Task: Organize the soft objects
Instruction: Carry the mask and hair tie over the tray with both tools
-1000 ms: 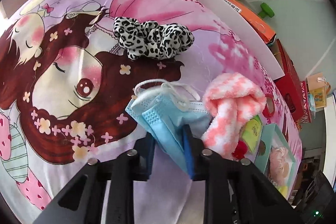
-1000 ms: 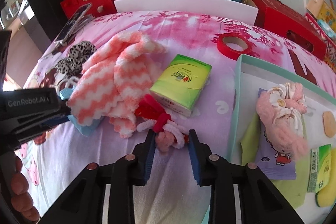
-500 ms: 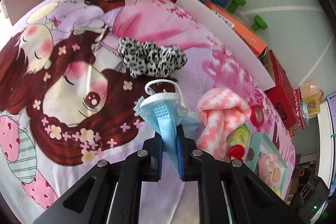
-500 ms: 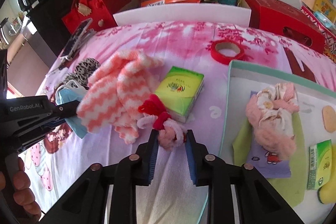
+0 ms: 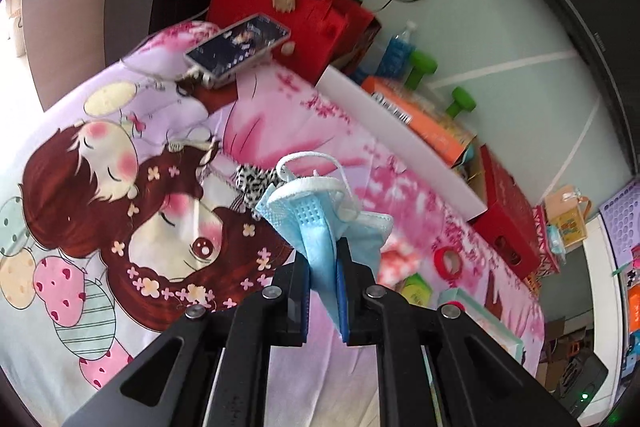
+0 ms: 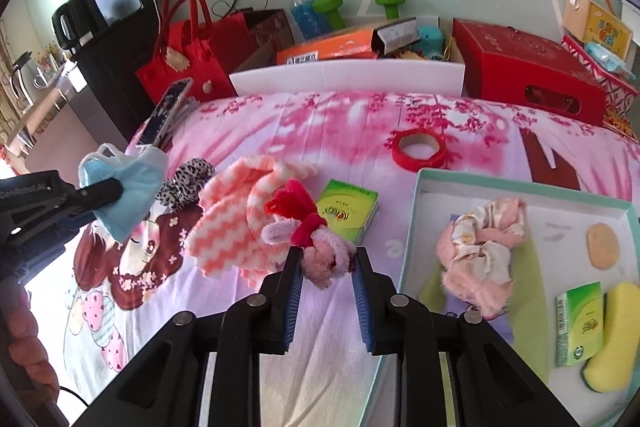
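Pick-up step, both grabs made. My left claw is clamped on the blue face mask, crumpled, ear loops sticking up, lifted clear of the cartoon bedsheet. My right claw pinches the pink and red fuzzy hair tie, fluffy and bunched, just in front of its tips. The tray sits to the right of that claw, already holding soft bits. Next, I reckon: carry both over the tray and let go. Striped fuzzy cloth and leopard scrunchie wait left of the right claw.
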